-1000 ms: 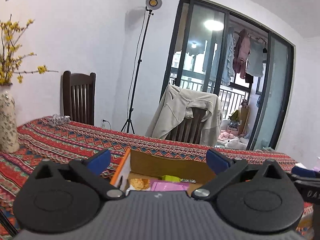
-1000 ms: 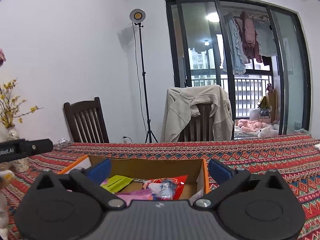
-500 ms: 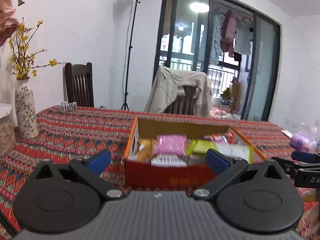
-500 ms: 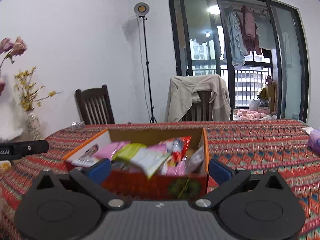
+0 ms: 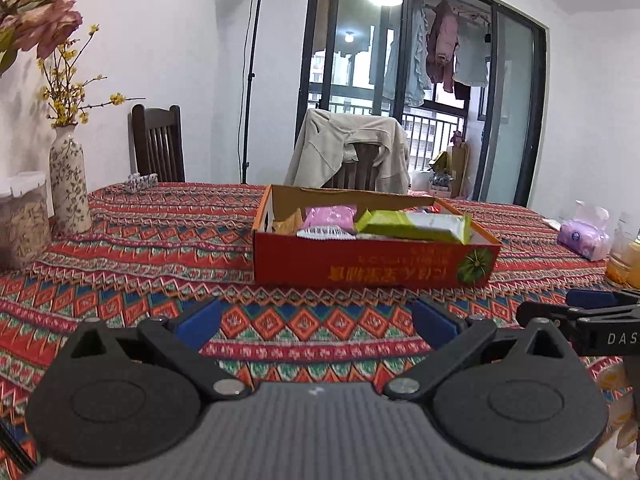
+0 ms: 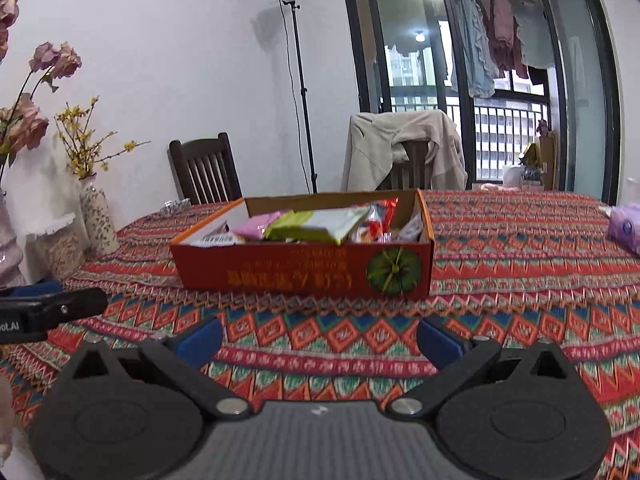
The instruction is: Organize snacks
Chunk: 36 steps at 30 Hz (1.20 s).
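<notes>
Snack box (image 5: 372, 268), red-orange cardboard, stands on the patterned counter (image 5: 152, 248) ahead of both your grippers and apart from them; it holds a pink packet (image 5: 329, 217), a long green-and-white packet (image 5: 416, 226) lying across the top, a white packet with a barcode (image 6: 212, 239) at the left corner, and red wrappers (image 6: 378, 216) toward the right end. Left gripper (image 5: 316, 322): jaws spread wide, nothing between them. Right gripper (image 6: 320, 338): likewise wide apart and empty. No loose snack shows on the cloth in either view, so you appear to be at or near the end of the job. Risks, in my judgement: the green-and-white packet rides high, above the rim, and a careless sweep of either gripper could flick it out; the box looks light enough to slide on the cloth if you push its wall rather than lift a packet; the thin wrappers may crush or tear under a hard squeeze. To your left stand a floral vase (image 5: 69, 184) and a lidded jar (image 5: 22, 216); to your right a drink glass (image 5: 622, 258) and a purple tissue pack (image 5: 584, 236), any of which a wide swing could knock over. Writing: the box front carries yellow characters printed upside down, not readable, beside a green pumpkin picture (image 6: 394, 270); the other gripper's body shows "DAS" in the left view and "ot.AI" in the right.
</notes>
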Available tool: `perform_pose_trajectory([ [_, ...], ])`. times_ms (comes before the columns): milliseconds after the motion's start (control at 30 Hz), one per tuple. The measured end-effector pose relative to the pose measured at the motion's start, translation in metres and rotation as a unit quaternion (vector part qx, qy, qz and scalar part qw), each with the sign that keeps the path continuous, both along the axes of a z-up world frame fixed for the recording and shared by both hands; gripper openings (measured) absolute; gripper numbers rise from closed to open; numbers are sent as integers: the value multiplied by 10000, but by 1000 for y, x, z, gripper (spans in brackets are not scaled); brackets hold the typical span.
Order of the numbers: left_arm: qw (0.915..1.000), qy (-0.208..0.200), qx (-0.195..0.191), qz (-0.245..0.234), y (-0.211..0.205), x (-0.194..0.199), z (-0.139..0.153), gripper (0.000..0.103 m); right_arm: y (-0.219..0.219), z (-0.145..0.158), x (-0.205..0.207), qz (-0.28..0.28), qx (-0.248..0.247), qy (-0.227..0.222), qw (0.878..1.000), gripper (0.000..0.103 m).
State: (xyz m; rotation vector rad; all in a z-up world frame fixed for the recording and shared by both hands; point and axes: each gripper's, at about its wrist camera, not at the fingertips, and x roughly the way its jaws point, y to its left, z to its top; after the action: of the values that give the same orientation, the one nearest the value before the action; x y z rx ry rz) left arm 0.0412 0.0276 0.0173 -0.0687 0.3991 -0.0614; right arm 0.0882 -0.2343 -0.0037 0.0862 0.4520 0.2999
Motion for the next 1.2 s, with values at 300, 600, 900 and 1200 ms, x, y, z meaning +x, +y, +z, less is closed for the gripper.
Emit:
perform_pose_trajectory([
  [300, 9999, 165, -48, 16, 2, -9, -15, 103, -1, -7, -15, -22, 12, 155, 9999, 103],
  [600, 9997, 234, -68, 35, 2, -7, -18, 103, -2, -8, -15, -34, 22, 193, 9998, 103],
  [900, 9996, 259, -54, 43, 1, -5, -19, 103, -1, -10, -15, -28, 22, 221, 9997, 103],
  [1200, 9996, 262, -47, 32, 1, -5, -20, 103, -1, -13, -14, -24, 13, 245, 9997, 103],
])
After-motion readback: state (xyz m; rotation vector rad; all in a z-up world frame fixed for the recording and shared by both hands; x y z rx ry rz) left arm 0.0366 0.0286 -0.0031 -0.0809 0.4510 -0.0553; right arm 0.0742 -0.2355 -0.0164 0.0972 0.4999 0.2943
